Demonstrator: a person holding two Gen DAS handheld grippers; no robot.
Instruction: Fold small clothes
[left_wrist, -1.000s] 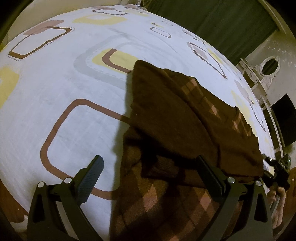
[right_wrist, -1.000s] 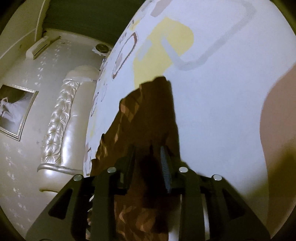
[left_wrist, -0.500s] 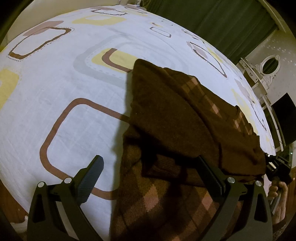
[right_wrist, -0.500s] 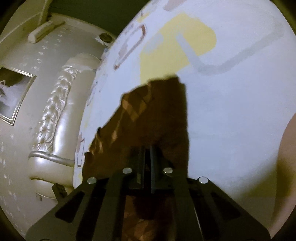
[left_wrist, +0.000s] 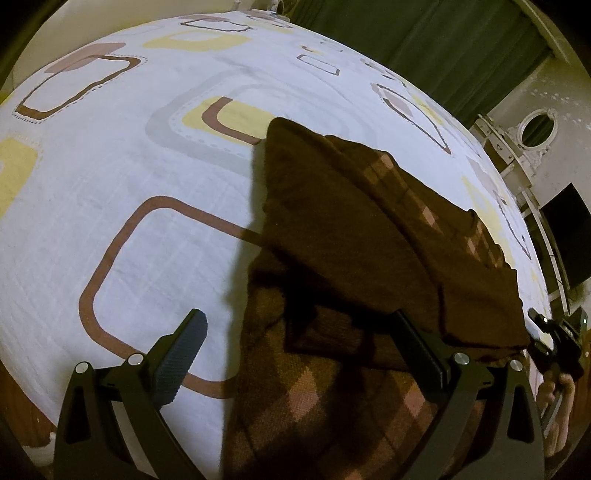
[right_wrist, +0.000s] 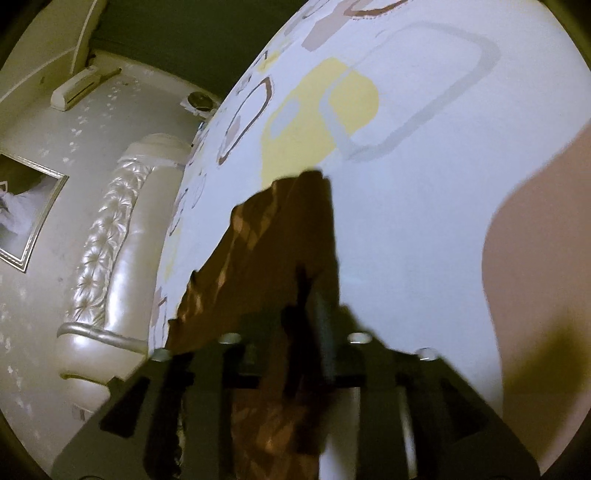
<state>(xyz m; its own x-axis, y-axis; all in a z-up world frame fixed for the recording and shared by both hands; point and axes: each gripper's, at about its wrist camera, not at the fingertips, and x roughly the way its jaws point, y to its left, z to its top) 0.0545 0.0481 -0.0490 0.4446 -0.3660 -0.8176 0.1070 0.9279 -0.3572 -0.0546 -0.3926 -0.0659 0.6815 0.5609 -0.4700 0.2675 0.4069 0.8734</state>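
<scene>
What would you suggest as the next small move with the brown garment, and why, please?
Probably carry the right gripper across to lay the pinched flap flat: it looks shut on the brown plaid garment, whose upper layer is raised, while the left gripper stands open over it.

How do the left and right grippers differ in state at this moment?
The left gripper is wide open, gripping nothing; the right gripper is shut on the brown sweater. The left hovers over a near edge; the right lifts a fold off the bedsheet. Both are at the same garment.
</scene>
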